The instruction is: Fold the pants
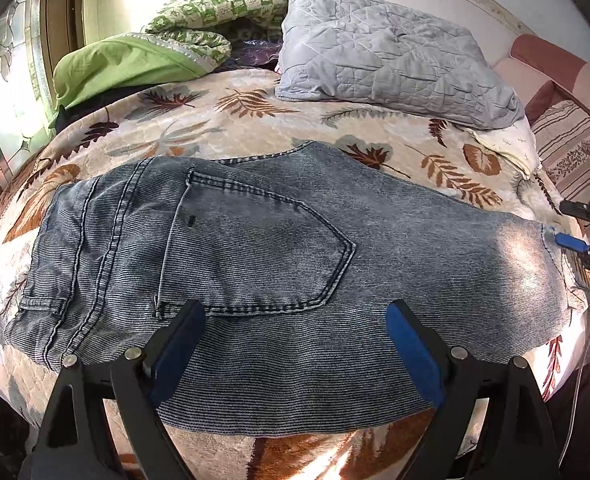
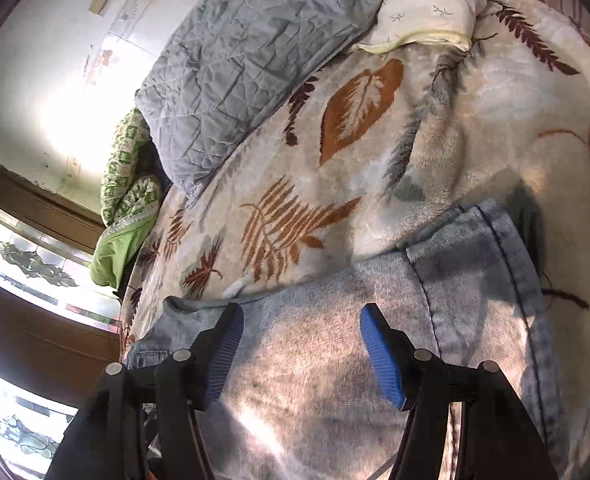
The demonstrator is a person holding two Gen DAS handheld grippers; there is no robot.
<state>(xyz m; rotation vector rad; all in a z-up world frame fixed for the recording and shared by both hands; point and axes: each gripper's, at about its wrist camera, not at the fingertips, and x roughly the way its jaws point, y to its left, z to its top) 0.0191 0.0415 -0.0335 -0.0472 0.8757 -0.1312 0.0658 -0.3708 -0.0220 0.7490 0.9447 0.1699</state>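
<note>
Faded blue jeans [image 1: 279, 248] lie folded in a flat stack on the leaf-print bed cover [image 1: 223, 120], back pocket [image 1: 255, 248] facing up, waistband at the left. My left gripper [image 1: 295, 316] hovers open and empty over the stack's near edge. My right gripper [image 2: 301, 320] is open and empty over the pale right end of the jeans [image 2: 335, 360], where a hem seam [image 2: 511, 272] shows. The right gripper also shows in the left wrist view [image 1: 583, 232] at the far right, by the jeans' right edge.
A grey quilted pillow [image 1: 391, 56] lies at the head of the bed, with a green patterned quilt [image 1: 175, 36] to its left and a cream pillow [image 2: 427, 8] beside it. A stained-glass window [image 1: 3, 92] is at the left. A striped sofa [image 1: 575, 140] stands at the right.
</note>
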